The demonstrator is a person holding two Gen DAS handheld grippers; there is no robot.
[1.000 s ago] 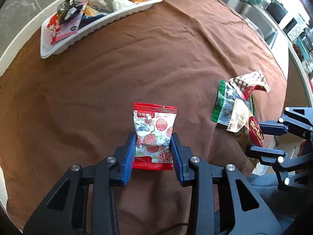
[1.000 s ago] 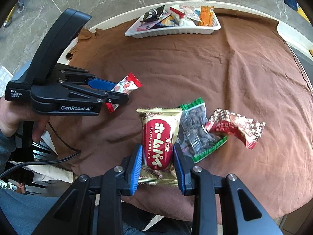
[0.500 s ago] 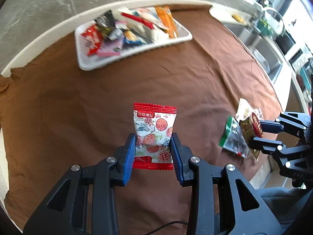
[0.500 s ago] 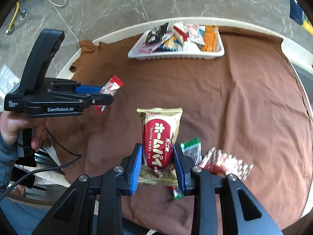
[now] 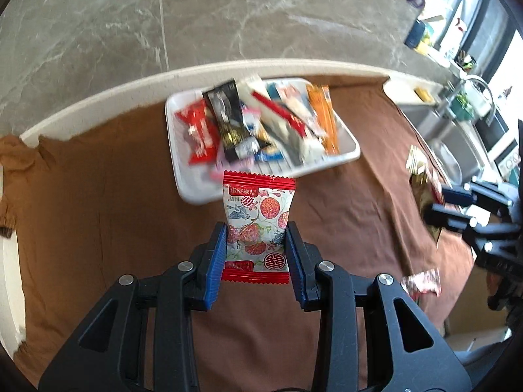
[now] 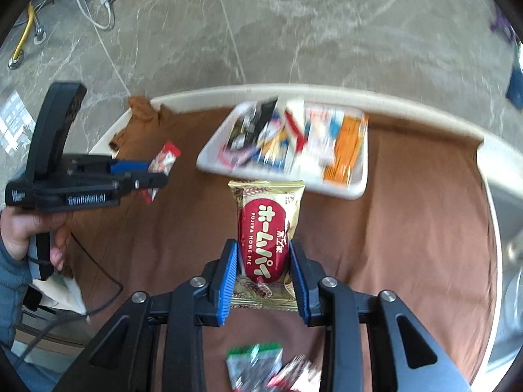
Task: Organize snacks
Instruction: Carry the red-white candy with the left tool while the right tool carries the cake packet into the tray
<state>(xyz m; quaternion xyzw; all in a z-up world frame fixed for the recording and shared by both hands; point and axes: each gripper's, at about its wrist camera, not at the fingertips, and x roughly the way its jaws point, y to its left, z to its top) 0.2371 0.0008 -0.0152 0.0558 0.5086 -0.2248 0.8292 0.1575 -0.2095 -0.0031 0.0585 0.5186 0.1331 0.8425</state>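
Observation:
My left gripper (image 5: 256, 259) is shut on a red-and-white floral snack packet (image 5: 258, 225), held upright above the brown cloth, just short of the white tray (image 5: 346, 155). The tray holds several mixed snack packets and lies near the table's far edge. My right gripper (image 6: 263, 276) is shut on a gold packet with a red oval label (image 6: 268, 232), also just short of the tray (image 6: 354, 191). In the right wrist view the left gripper (image 6: 153, 176) appears at the left with its packet. In the left wrist view the right gripper (image 5: 434, 202) shows at the right edge.
A green packet (image 6: 253, 364) and a red patterned packet (image 6: 294, 374) lie on the brown cloth (image 6: 408, 245) behind the right gripper. A red-white packet (image 5: 421, 284) lies at the right. A sink counter (image 5: 451, 124) stands beyond the table, marble floor past the rim.
Both grippers have lifted their packets and carried them across the cloth toward the tray, which now looms larger and nearer. The loose packets have dropped behind the right gripper.

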